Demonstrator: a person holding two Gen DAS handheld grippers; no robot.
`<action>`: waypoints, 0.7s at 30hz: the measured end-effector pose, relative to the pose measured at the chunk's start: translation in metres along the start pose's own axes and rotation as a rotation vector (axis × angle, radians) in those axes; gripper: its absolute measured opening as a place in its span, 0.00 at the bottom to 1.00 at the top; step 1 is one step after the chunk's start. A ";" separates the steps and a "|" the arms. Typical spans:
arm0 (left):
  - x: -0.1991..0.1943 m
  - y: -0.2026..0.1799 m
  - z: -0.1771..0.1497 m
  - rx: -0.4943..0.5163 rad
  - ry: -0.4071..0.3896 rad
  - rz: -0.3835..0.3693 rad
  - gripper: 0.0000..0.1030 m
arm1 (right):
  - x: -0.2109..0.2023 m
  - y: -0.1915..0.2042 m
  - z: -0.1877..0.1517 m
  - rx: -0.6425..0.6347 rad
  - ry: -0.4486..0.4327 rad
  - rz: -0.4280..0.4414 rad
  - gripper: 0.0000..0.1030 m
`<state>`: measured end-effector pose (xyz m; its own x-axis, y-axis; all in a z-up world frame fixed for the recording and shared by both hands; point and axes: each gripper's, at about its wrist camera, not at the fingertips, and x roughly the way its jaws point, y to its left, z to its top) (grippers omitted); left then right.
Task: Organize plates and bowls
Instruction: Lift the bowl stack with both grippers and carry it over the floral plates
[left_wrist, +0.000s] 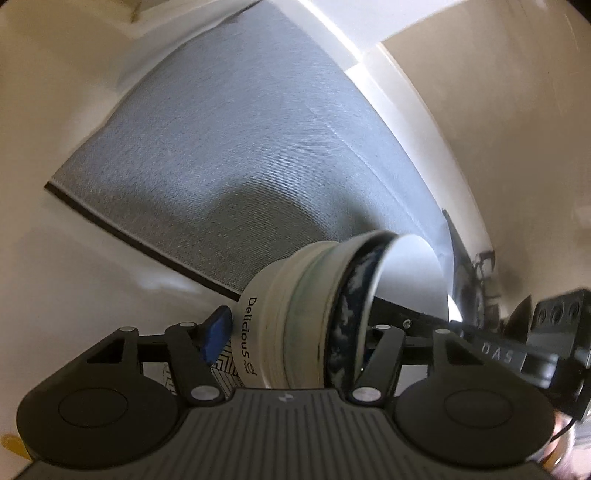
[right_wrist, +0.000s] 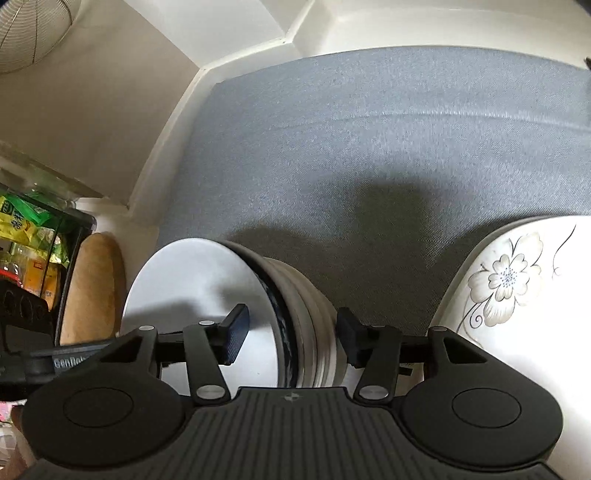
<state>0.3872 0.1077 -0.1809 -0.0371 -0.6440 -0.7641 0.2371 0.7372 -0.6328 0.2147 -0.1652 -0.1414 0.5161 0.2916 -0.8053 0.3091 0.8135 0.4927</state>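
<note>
Grey mat covers the worktop. Left gripper and right gripper both straddle the bowl stack, held on edge at the mat's near edge; pad contact unclear. Floral plate just right. Squeeze evenly, lower together.
</note>
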 end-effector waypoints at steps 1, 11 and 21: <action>0.000 0.000 0.000 -0.005 0.002 -0.003 0.66 | -0.001 0.001 0.001 0.000 -0.001 -0.006 0.51; 0.003 0.001 -0.004 -0.053 0.038 -0.017 0.67 | -0.007 0.007 0.009 -0.008 -0.021 -0.030 0.46; -0.001 0.001 -0.008 -0.028 0.016 -0.033 0.67 | -0.021 0.013 0.008 -0.026 -0.048 -0.037 0.46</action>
<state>0.3797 0.1106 -0.1820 -0.0604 -0.6648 -0.7446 0.2084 0.7211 -0.6607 0.2139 -0.1647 -0.1159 0.5424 0.2368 -0.8061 0.3081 0.8365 0.4531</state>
